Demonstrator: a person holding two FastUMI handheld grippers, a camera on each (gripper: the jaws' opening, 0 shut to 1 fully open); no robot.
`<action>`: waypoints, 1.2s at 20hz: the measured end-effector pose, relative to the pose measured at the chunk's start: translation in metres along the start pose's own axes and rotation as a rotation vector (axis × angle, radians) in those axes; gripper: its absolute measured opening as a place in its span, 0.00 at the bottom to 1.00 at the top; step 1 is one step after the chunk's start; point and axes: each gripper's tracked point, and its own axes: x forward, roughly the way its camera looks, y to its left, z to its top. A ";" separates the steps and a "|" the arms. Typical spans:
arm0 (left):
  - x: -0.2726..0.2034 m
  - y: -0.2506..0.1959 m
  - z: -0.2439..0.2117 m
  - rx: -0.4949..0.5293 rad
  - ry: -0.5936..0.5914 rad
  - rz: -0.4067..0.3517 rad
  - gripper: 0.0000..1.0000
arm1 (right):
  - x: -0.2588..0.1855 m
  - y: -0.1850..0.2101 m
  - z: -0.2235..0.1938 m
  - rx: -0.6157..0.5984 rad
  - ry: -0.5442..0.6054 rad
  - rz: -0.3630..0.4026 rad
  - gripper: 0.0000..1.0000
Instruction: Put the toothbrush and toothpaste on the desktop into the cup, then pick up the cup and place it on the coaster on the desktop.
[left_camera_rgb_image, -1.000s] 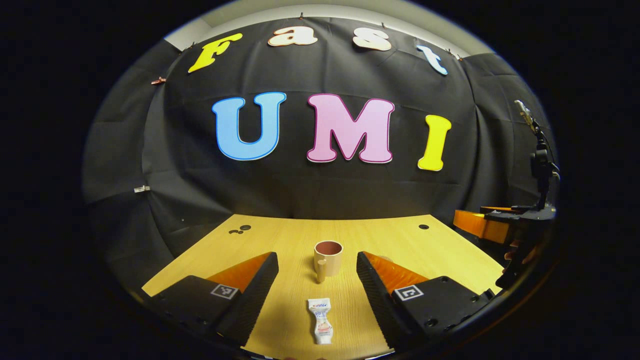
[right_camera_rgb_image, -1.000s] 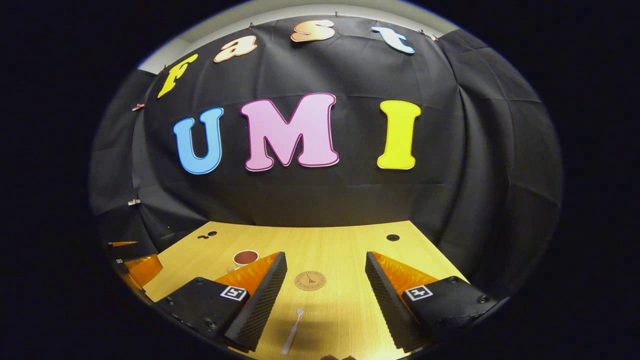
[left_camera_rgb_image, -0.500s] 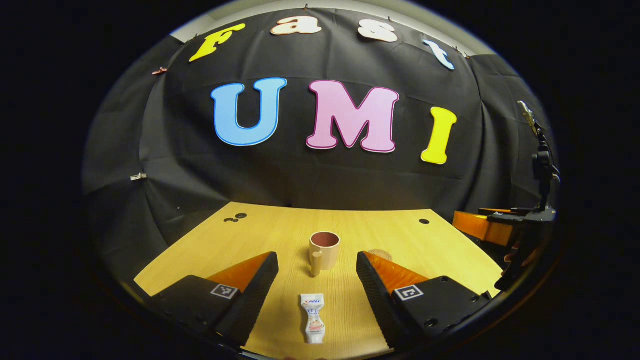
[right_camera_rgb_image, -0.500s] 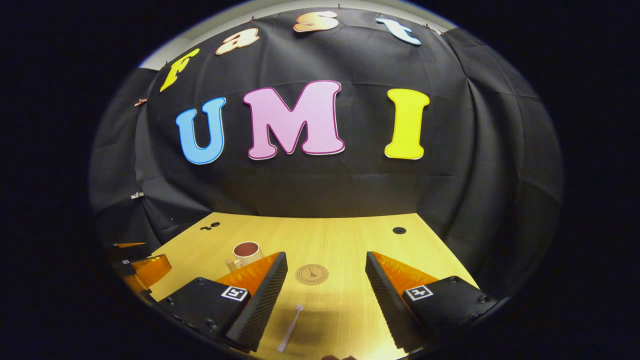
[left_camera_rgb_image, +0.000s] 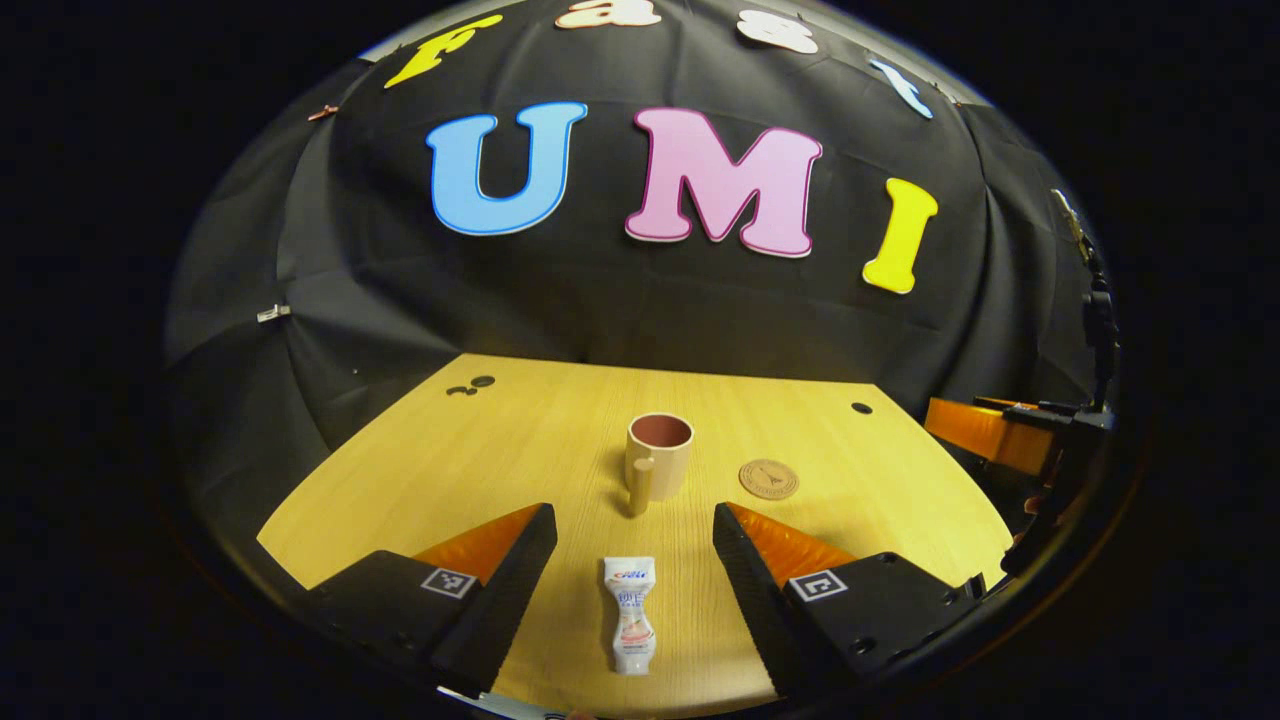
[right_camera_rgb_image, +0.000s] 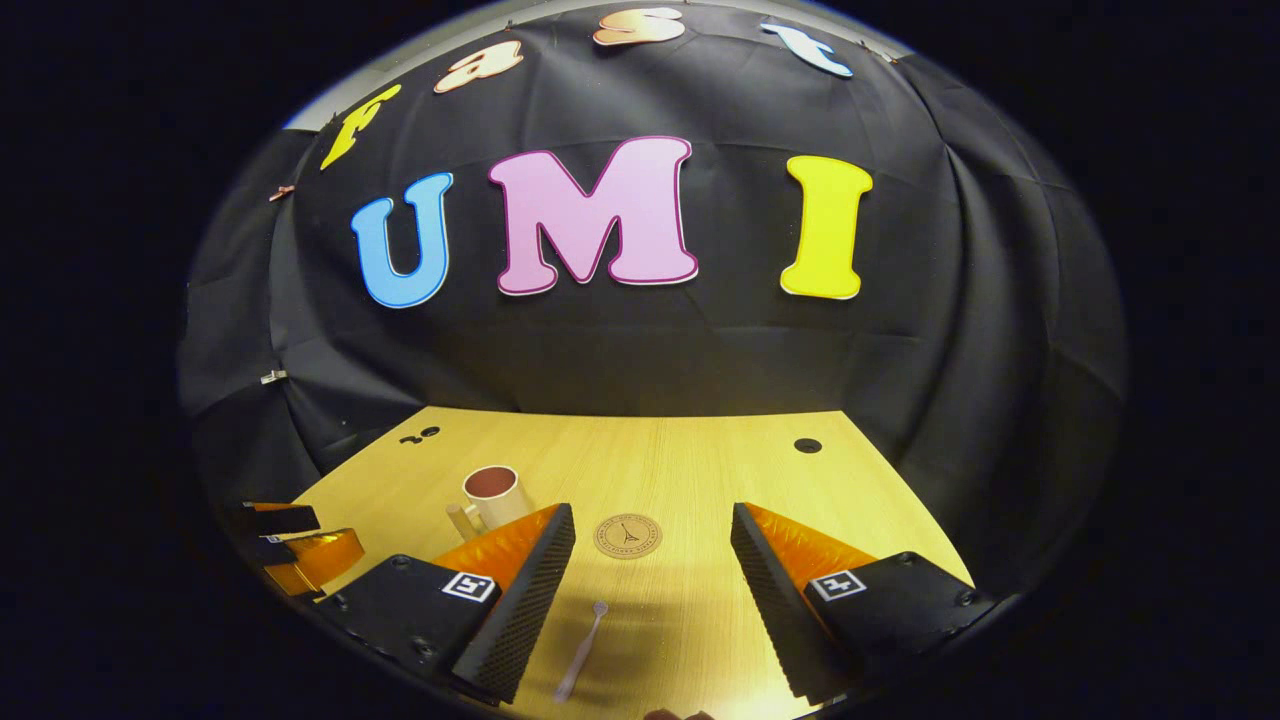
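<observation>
Both tongs, left (left_camera_rgb_image: 634, 560) and right (right_camera_rgb_image: 650, 560), gape empty; the right finger (right_camera_rgb_image: 510, 560) cuts off part of the cup (right_camera_rgb_image: 492, 494).

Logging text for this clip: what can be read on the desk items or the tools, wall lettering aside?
Toothpaste: printed tube, print too small to read.
Coaster: ring of lettering round a tower emblem, too small to read.
Coded squares: patterns, no words.
Cup, toothbrush: no print visible.
</observation>
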 end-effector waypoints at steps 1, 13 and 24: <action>0.005 0.000 -0.007 0.009 0.024 0.001 0.98 | 0.003 0.001 -0.003 0.000 0.011 0.002 0.97; 0.064 0.002 -0.118 0.096 0.323 0.035 0.97 | 0.037 0.001 -0.064 -0.003 0.194 0.041 0.97; 0.078 0.002 -0.163 0.042 0.474 0.048 0.75 | 0.043 -0.004 -0.116 0.007 0.337 0.057 0.97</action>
